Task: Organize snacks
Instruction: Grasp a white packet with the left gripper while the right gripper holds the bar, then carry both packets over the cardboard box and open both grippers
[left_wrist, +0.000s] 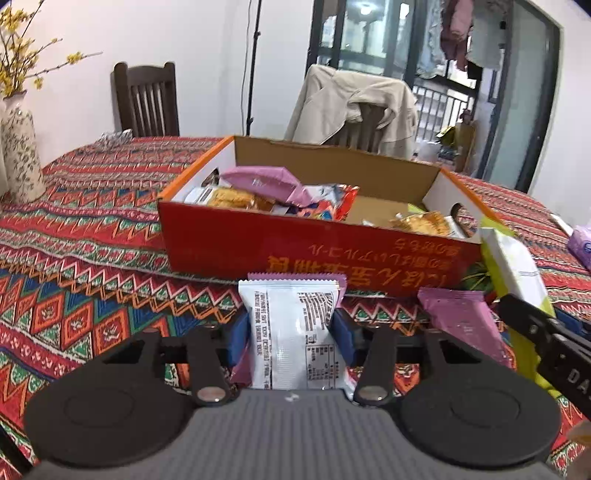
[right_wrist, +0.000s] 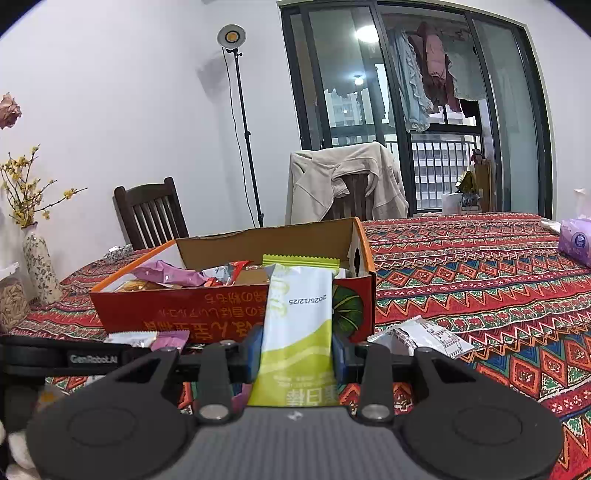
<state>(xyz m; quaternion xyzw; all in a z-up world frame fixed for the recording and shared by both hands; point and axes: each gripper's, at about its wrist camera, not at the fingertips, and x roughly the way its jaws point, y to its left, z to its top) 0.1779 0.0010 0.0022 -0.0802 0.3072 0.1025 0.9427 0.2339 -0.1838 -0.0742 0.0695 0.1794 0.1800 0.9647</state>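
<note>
Two packets are in hand. Left wrist view: left tool (left_wrist: 293, 328) clamped on a purple-edged white snack packet (left_wrist: 295, 325) mid-body, light and crinkly, just before the red cardboard box (left_wrist: 314, 254) holding mixed snack packs. Right wrist view: right tool (right_wrist: 297, 352) pinches a green-and-white wafer packet (right_wrist: 295, 321), soft, probably crushable, near the box.

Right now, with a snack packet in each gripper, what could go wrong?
1. The left gripper pinches the white and purple foil packet near its lower half, so the top may flop against the red cardboard box's near wall.
2. The right gripper grips the tall green and white packet low; it could tilt or slip.
3. The silver packet lying on the patterned tablecloth might get forgotten.
</note>
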